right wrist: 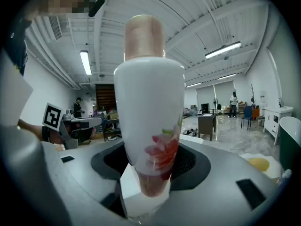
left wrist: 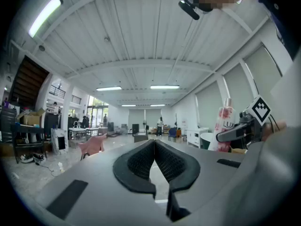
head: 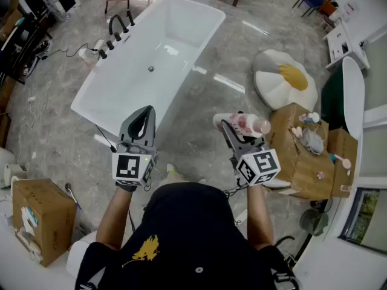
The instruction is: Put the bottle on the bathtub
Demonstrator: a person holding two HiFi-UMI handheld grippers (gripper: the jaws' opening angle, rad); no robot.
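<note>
The white bathtub [head: 151, 59] stands on the marble floor ahead of me and to the left. My right gripper [head: 234, 127] is shut on a white bottle [head: 248, 124] with a pink flower print and a pinkish cap. It holds the bottle in the air to the right of the tub, apart from it. In the right gripper view the bottle [right wrist: 149, 102] fills the middle, with a jaw against each side. My left gripper [head: 146, 112] hovers near the tub's near corner with its pads [left wrist: 141, 159] touching and nothing between them. The bottle [left wrist: 225, 126] also shows in the left gripper view, at the right.
Black taps [head: 118, 26] stand on the tub's left rim. An open cardboard box [head: 302, 150] with small toiletries stands to the right, with a white and yellow cushion [head: 284, 80] behind it. Another cardboard box [head: 39, 216] sits at my lower left.
</note>
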